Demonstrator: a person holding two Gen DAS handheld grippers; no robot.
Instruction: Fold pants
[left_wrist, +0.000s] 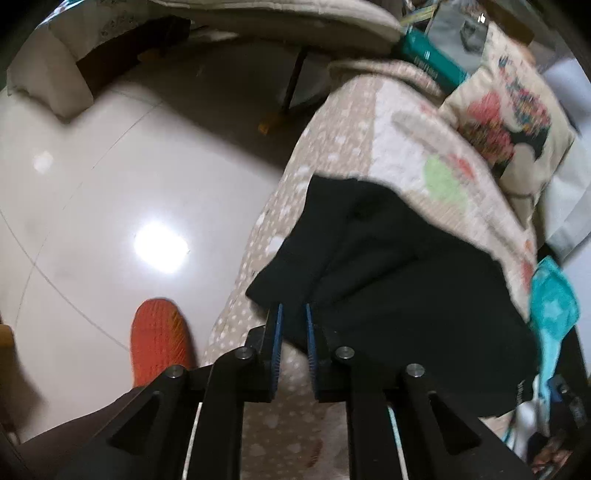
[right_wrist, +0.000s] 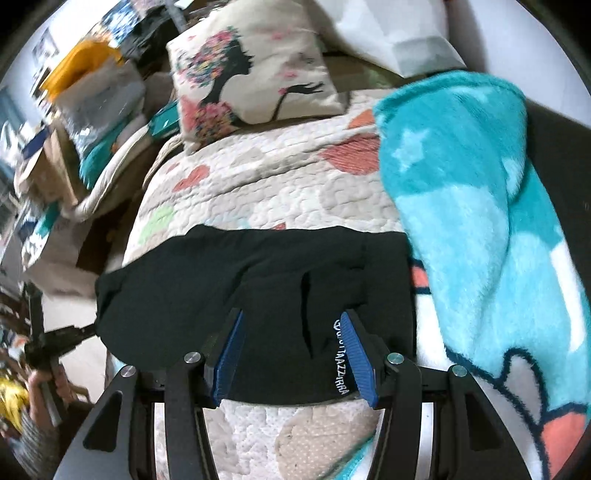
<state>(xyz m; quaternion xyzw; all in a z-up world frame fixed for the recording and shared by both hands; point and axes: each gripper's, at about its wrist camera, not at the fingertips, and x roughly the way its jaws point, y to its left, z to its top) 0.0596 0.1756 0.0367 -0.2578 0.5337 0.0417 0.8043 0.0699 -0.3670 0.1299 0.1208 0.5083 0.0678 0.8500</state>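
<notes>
Am seeing quilted bed (right_wrist: 280, 192) carrying black pants (right_wrist: 258, 280), already bundled into wide slab, long axis running left-right across both views. Pants lying directly ahead of both tongs, near bed edge. Right tongs (right_wrist: 291, 354) standing wide open, straddling near hem with white lettering. Left tongs (left_wrist: 294, 328) nearly closed on hanging left corner; cannot tell if actually gripping cloth.

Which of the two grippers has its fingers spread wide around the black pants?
The right gripper: its fingers straddle the lettered edge of the black pants. The left gripper stands nearly closed at a corner.
</notes>
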